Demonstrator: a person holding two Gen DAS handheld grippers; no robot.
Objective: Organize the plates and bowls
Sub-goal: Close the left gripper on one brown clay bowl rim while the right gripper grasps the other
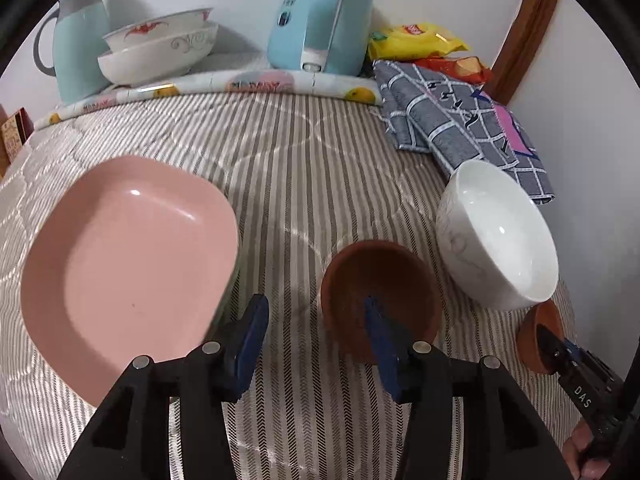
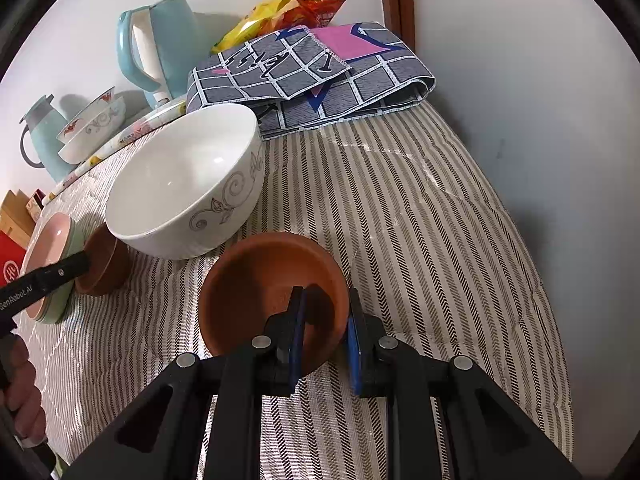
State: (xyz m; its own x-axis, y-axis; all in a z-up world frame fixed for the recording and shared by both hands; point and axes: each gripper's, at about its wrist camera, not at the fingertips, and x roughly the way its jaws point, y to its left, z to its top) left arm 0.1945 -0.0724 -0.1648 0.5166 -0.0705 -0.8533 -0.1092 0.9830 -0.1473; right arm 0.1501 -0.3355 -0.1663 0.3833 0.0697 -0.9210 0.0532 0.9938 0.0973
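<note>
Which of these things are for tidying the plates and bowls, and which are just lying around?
For the job:
pink plate
white bowl
brown bowl by the left gripper
brown bowl gripped by the right gripper
stacked bowls at the back

Just lying around:
jug
kettle
snack bags
checked cloth
boxes

Glossy white bowl (image 2: pixel 188 184), matt, seemingly clay brown bowl (image 2: pixel 272 292), woven striped cloth (image 2: pixel 420 240).

A striped quilted bed (image 1: pixel 304 168) carries pink plate (image 1: pixel 128 264), two terracotta bowls (image 1: pixel 380 292), white bowl (image 1: pixel 496 236), folded checked cloth (image 1: pixel 452 116).
</note>
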